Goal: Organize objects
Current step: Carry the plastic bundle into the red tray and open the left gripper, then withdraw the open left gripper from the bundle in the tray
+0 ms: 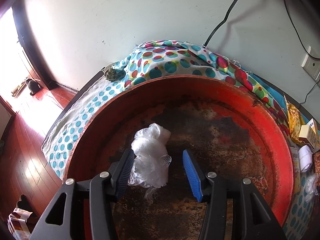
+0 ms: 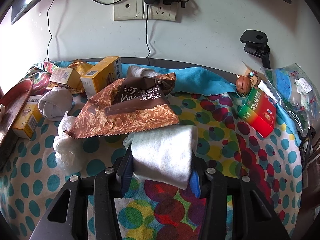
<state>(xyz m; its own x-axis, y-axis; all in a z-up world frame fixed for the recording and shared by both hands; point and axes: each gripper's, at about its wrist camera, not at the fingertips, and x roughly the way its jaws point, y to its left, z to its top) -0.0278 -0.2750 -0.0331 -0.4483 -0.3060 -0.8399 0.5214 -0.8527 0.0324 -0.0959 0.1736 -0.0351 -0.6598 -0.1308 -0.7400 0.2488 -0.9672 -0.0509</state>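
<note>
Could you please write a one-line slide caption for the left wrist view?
Open left hand-held gripper above a crumpled clear plastic bag lying in a rusty red tray.

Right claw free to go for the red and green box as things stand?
Probably not yet. The right claw is shut on a white folded cloth, so it is occupied. The red and green box itself lies uncovered on the spotted tablecloth.

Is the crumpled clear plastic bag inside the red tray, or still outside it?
Inside. The clear plastic bag lies on the red tray's rusty floor, within its rim.
</note>
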